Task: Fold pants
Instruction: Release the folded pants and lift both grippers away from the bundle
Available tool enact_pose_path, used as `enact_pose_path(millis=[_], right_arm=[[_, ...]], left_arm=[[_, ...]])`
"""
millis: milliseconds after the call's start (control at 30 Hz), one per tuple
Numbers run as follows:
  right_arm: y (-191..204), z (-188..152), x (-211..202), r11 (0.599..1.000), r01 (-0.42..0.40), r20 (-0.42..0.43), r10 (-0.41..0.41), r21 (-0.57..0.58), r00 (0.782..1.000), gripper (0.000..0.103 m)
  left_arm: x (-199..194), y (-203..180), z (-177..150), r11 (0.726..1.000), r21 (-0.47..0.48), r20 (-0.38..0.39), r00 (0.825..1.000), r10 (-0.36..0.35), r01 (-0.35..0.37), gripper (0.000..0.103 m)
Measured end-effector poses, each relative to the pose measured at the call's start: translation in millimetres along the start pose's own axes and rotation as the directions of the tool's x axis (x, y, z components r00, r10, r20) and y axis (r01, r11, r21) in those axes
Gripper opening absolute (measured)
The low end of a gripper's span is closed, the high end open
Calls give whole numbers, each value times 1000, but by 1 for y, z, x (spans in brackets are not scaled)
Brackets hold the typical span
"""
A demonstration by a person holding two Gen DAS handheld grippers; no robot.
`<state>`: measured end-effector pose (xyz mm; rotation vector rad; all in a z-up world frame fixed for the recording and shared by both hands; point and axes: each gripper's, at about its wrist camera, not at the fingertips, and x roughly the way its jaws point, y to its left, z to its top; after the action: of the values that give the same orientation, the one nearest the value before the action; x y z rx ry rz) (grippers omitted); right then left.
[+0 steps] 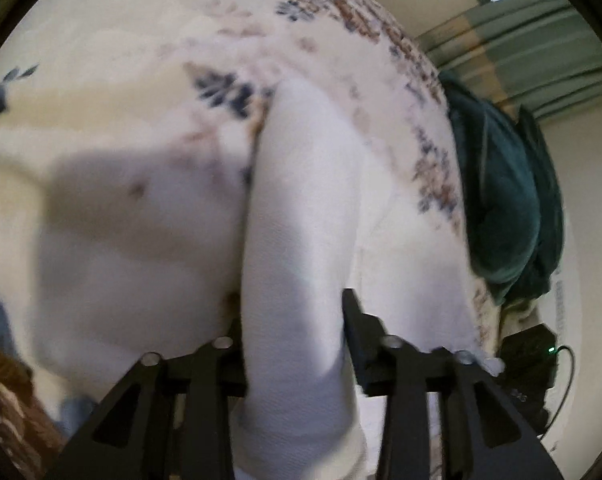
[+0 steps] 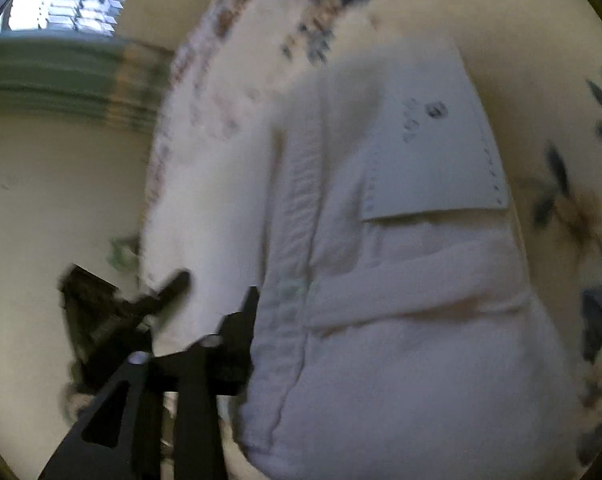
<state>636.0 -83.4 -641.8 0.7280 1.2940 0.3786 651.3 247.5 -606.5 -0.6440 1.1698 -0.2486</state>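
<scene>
A thick fold of the white pants (image 1: pixel 301 208) is seen clamped between the two black fingers of the left gripper (image 1: pixel 293 320), the cloth filling the gap and rising away from it over a cream bedspread (image 1: pixel 121 52) printed with blue and brown flowers. The pants are spread on that bedspread. At the right edge of the left wrist view a dark green cloth (image 1: pixel 505 200) is draped beside the bed, and below it a black device (image 1: pixel 529 364) with a small green light is seen.

In the right wrist view the waistband end of the pants (image 2: pixel 401 300) is shown close up, with a belt loop and a ribbed seam. A pale sewn-on patch label (image 2: pixel 433 140) is carried near the waist; dark marks are printed on it, but they are too blurred to be read. Only one finger of the right gripper (image 2: pixel 261 320) is visible, pressed against the edge of the cloth; the other is hidden by the pants, so how far it is open cannot be told. A black gripper-like object (image 2: pixel 113 312) is blurred at lower left.
</scene>
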Motion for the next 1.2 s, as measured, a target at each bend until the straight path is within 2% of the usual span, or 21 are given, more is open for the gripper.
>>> enact_pose_path(millis=[33, 200, 267, 333, 400, 433, 467, 500, 533, 567, 600, 667, 767, 933, 1100, 1200], right_arm=[[-2, -7, 2, 999, 46, -15, -46, -1, 999, 62], [1, -27, -8, 979, 203, -16, -204, -30, 979, 71], [8, -31, -13, 952, 300, -3, -301, -60, 954, 80], [16, -34, -16, 923, 375, 7, -376, -87, 927, 84], [29, -34, -20, 893, 436, 11, -438, -109, 899, 84], [39, -35, -24, 870, 476, 24, -477, -128, 878, 84], [47, -34, -29, 848, 510, 43, -510, -143, 859, 85], [57, -34, -33, 831, 534, 63, -532, -154, 845, 88], [63, -34, -36, 823, 547, 72, -543, -155, 837, 98], [71, -35, -41, 809, 566, 93, -559, -156, 824, 103], [79, -35, -46, 792, 590, 119, -578, -159, 808, 103], [93, -40, -55, 759, 630, 162, -609, -163, 776, 103], [106, -46, -77, 735, 662, 200, -633, -147, 748, 103], [134, -62, -119, 724, 676, 237, -638, -139, 732, 103], [169, -98, -188, 730, 669, 293, -615, -140, 732, 103], [193, -124, -232, 721, 675, 346, -601, -154, 721, 103]], left_arm=[[-3, 3, -5, 1000, -3, 0, 1000, -4, 4, 40], [-22, 7, -22, 998, 11, 11, 998, 61, -61, 44], [-28, 4, -28, 994, 30, 12, 995, 102, -102, 44], [-32, 1, -30, 988, 37, 11, 989, 149, -149, 45], [-35, -10, -32, 971, 69, 7, 974, 228, -228, 47], [-37, -19, -33, 953, 95, 9, 957, 289, -289, 55], [-38, -31, -35, 922, 138, 18, 932, 362, -361, 59], [-39, -38, -37, 900, 166, 31, 914, 405, -404, 68], [-43, -50, -40, 872, 203, 57, 894, 444, -446, 74], [-47, -59, -43, 856, 230, 76, 885, 458, -463, 77], [-49, -64, -45, 845, 242, 86, 878, 470, -476, 81], [-59, -78, -50, 817, 268, 108, 859, 501, -511, 82], [-71, -92, -55, 804, 278, 134, 850, 509, -526, 82], [-104, -120, -62, 795, 275, 168, 841, 514, -541, 82], [-149, -155, -79, 797, 253, 214, 836, 506, -548, 82], [-189, -187, -100, 792, 258, 265, 829, 492, -553, 82]])
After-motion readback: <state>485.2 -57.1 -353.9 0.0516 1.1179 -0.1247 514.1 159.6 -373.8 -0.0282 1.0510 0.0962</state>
